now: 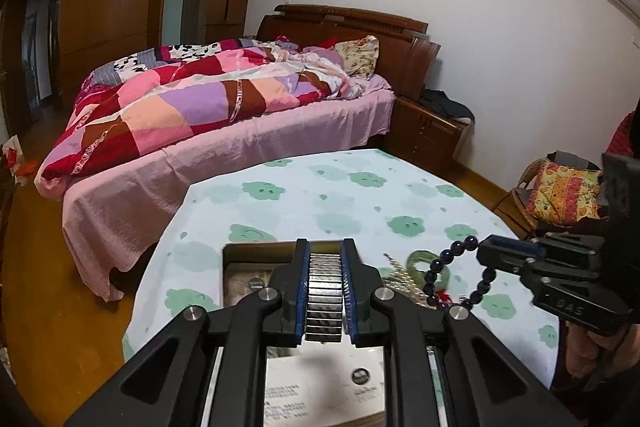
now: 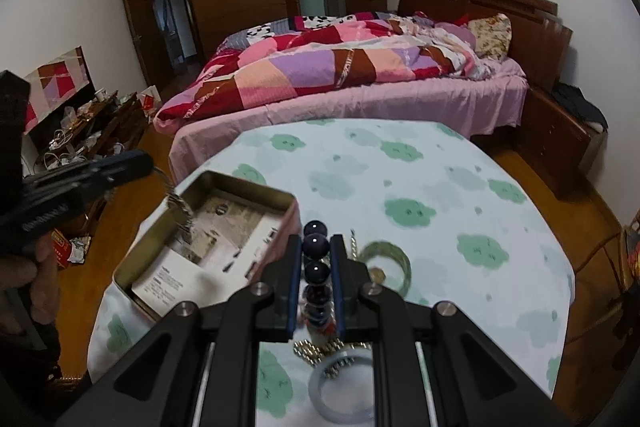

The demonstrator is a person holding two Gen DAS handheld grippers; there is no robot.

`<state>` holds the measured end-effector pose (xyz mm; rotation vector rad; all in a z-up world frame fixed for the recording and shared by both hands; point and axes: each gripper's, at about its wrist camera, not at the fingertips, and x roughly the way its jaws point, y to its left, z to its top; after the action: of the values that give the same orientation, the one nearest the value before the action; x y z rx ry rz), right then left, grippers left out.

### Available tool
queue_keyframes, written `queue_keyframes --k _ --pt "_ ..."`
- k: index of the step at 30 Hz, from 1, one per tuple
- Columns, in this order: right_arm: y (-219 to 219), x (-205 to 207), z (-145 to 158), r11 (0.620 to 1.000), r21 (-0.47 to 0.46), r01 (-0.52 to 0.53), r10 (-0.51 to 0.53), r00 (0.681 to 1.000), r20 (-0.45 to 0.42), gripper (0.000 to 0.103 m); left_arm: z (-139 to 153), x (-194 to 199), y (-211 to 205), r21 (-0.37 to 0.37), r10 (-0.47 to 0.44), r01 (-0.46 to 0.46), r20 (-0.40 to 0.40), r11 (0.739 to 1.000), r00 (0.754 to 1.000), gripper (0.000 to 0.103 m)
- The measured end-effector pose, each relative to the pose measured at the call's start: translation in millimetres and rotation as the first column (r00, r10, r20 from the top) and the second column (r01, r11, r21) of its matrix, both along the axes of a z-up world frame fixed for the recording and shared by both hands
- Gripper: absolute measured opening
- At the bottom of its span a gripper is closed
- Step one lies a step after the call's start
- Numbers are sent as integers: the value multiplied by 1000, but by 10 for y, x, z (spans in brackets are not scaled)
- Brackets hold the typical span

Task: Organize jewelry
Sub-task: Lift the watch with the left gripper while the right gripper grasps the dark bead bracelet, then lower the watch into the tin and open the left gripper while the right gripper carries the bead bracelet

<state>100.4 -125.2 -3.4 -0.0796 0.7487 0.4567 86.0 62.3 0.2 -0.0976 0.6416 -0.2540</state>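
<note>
1. Left gripper (image 1: 324,291) is clamping a metal link bracelet (image 1: 324,297) between its blue pads; in the right wrist view the same bracelet (image 2: 180,211) is hanging off the tip of that gripper (image 2: 140,159) and dangling down into the tin

2. Right gripper (image 2: 316,281) is clenching a dark bead bracelet (image 2: 316,247), beads stacked in a line between the pads; in the left wrist view the bead loop (image 1: 452,267) is hanging from that gripper's tip (image 1: 486,254) at about 3 o'clock

3. Open metal tin (image 2: 132,259) is sitting on the table at roughly 9 o'clock of the right gripper, printed paper (image 2: 192,267) lying inside; in the left wrist view the tin rim (image 1: 248,247) is showing right behind the left gripper's fingers

4. Rest of the jewelry is lying on the cloud-print tablecloth (image 2: 400,179) just right of the tin: green bangle (image 2: 404,263) at 1 o'clock of the right gripper, pale bangle (image 2: 340,383) at 6 o'clock under it, gold bead chain (image 2: 308,349) touching the pale bangle's far edge

5. Left wrist view is showing the same pile between the two grippers: green bangle (image 1: 418,259), bead chain (image 1: 400,277); the small red bit beside them is too blurred to identify

6. Background: bed with patchwork quilt (image 1: 180,107) at 11 o'clock beyond the table, brown wardrobe (image 1: 120,7) behind it
</note>
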Motion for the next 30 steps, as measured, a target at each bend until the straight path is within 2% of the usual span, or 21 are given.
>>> queue_keyframes --k 17,30 --pt "672 295 70 997 -40 -73 75 997 29 16 -83 316 195 28 50 -50 -22 998 999 15" --pt "977 509 -233 994 -70 -84 83 996 -22 16 -331 502 225 31 61 -59 -67 998 996 15"
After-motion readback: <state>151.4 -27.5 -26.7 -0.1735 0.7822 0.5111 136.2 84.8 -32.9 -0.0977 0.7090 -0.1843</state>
